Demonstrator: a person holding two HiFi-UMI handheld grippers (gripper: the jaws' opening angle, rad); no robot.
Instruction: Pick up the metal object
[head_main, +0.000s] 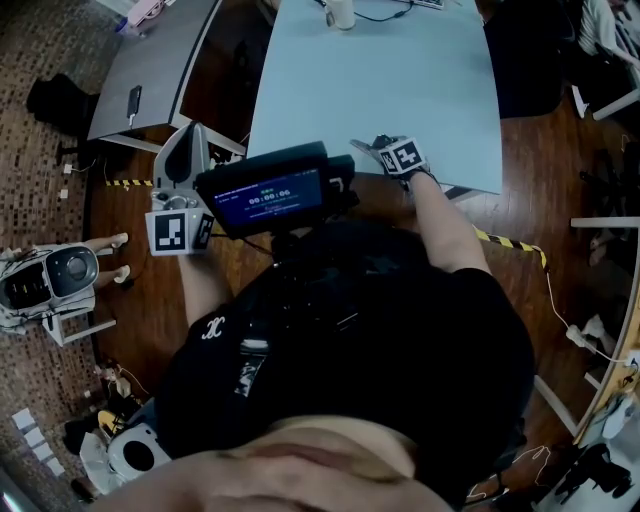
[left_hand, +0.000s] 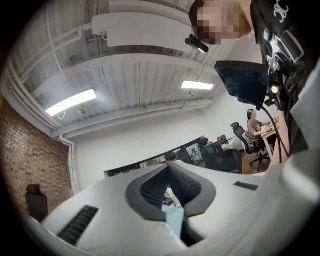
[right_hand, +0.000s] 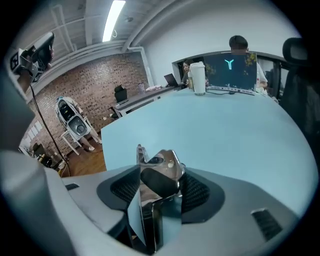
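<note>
The metal object (right_hand: 167, 160) is a shiny, bent piece of polished steel, seen close up in the right gripper view. My right gripper (right_hand: 159, 182) is shut on it, with a ribbed pad against each side, just above the near edge of the pale blue table (right_hand: 225, 130). In the head view the right gripper (head_main: 385, 148) sits at that table's front edge (head_main: 400, 90). My left gripper (head_main: 190, 150) is held off the table at the left, beside the person's body. It points up at the ceiling, and its jaws (left_hand: 167, 167) meet at the tips with nothing in them.
A white cup (head_main: 342, 12) (right_hand: 198, 78) and a monitor (right_hand: 230, 72) stand at the table's far end. A grey table (head_main: 150, 70) is to the left. A white machine on a stand (head_main: 50, 280) is on the wooden floor. People sit at desks behind.
</note>
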